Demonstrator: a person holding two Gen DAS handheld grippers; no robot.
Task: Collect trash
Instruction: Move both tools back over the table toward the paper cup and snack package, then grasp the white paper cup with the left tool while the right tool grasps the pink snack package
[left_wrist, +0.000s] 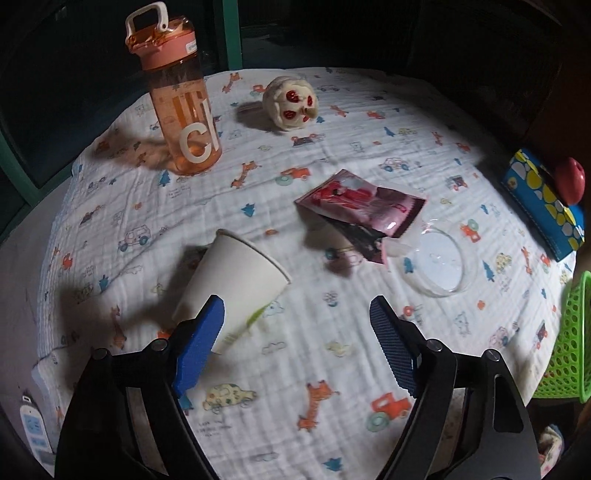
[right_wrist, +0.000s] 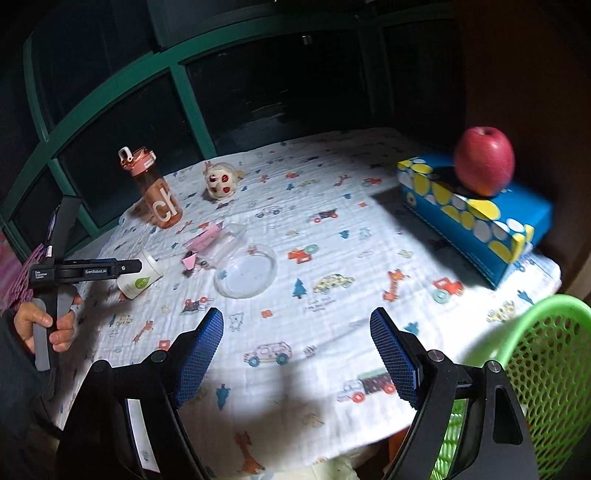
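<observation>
Apparently tipped paper cup (left_wrist: 236, 280), mouth up-right, base down-left.

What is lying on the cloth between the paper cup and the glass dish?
A pink snack wrapper, torn open, lies between the paper cup and the glass dish. Both wrist views show it.

white paper cup (left_wrist: 236, 284) on its side | pink wrapper (left_wrist: 364, 208) crumpled, beside it | green basket (right_wrist: 546, 354) at table edge
</observation>
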